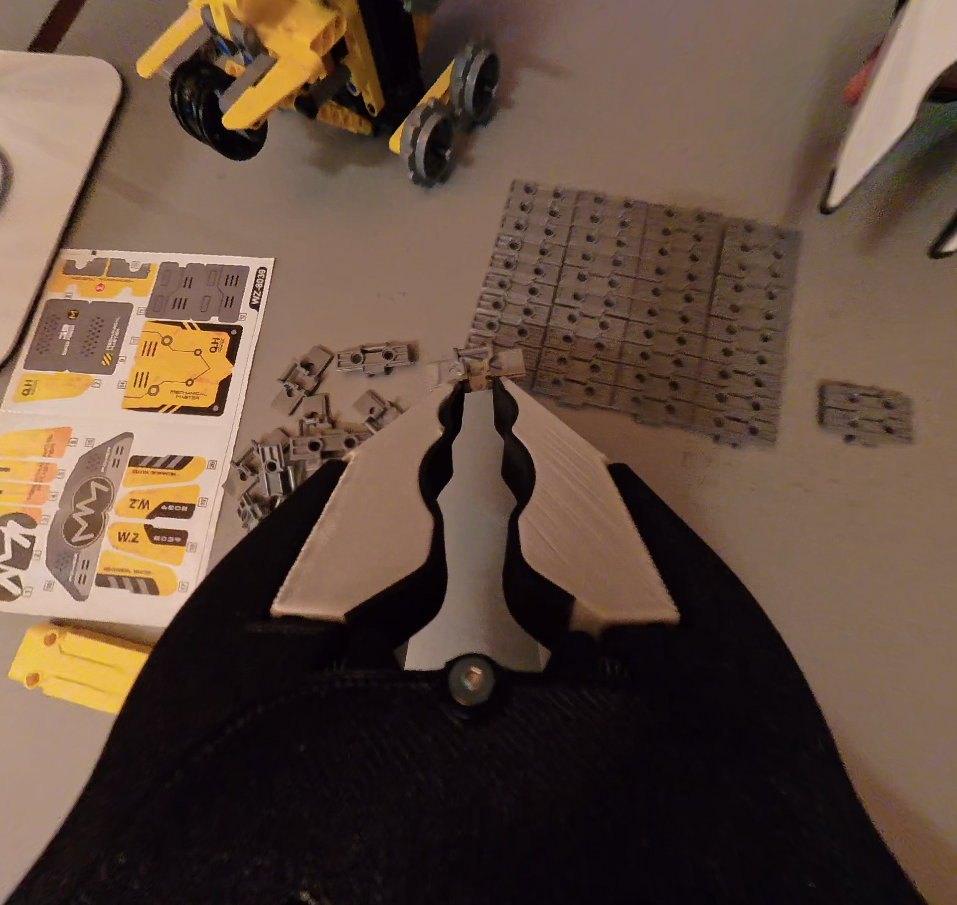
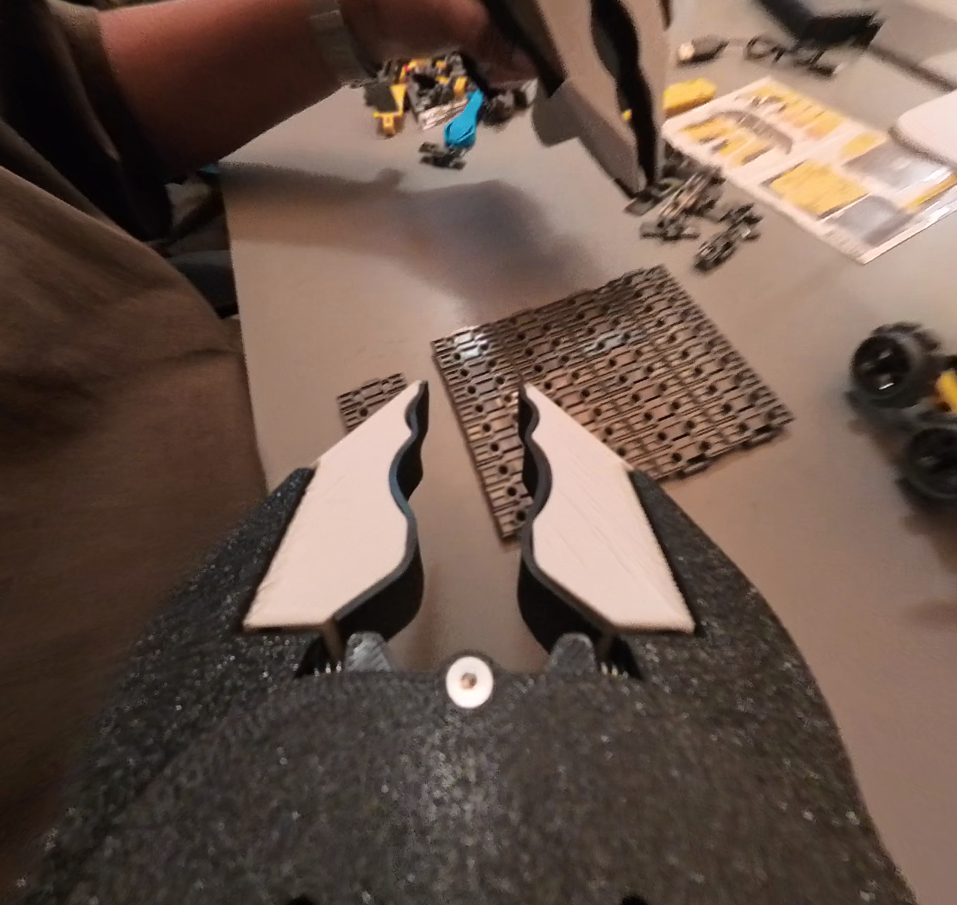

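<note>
At frame centre the left gripper [image 1: 477, 385] pinches a small grey track link [image 1: 479, 368] beside the grey link mat [image 1: 642, 305], while the right gripper [image 2: 474, 404] hangs spread above it.

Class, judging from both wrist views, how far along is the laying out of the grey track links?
Done: a large mat of links and a small patch lie flat. In hand: the left gripper pinches one link; the right gripper is open, empty. Left: a loose pile.
</note>
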Available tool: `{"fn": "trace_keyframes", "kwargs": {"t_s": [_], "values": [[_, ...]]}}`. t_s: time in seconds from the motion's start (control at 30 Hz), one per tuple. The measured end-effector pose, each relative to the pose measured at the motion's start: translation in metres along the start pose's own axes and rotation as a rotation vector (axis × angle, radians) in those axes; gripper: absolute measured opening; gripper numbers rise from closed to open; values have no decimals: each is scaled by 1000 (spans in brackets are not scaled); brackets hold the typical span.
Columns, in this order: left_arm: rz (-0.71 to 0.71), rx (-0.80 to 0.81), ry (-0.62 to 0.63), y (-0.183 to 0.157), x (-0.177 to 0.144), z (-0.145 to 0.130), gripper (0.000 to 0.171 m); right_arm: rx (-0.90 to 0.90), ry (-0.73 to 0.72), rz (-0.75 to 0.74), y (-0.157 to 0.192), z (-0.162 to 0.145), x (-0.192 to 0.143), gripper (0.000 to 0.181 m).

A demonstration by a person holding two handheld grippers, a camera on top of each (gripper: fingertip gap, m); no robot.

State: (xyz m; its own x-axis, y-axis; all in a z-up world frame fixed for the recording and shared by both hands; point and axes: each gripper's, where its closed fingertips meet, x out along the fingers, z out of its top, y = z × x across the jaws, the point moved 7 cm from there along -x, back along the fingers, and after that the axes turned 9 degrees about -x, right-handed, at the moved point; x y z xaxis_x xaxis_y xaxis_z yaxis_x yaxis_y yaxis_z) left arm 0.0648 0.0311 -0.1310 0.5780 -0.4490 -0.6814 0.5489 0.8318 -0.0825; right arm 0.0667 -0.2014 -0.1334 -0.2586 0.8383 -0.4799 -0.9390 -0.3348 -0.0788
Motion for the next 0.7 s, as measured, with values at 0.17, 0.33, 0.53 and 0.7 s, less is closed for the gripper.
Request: {"fn": "trace_keyframes", "kwargs": {"t_s": [0.17,0.33,0.53,0.7], "values": [[-129,-37,-71,-43,-17,8,9,-251,-92,-171,-2,18,-1,33],[-384,-63,-86,-95,-18,13,9,-526,-180,-184,10,30,0,30],[-645,-123,-92,-129,-15,13,9,-817,-172,-218,26,30,1,19],[-663,-140,-88,-129,-9,10,9,-889,-190,-232,37,26,4,10]]}}
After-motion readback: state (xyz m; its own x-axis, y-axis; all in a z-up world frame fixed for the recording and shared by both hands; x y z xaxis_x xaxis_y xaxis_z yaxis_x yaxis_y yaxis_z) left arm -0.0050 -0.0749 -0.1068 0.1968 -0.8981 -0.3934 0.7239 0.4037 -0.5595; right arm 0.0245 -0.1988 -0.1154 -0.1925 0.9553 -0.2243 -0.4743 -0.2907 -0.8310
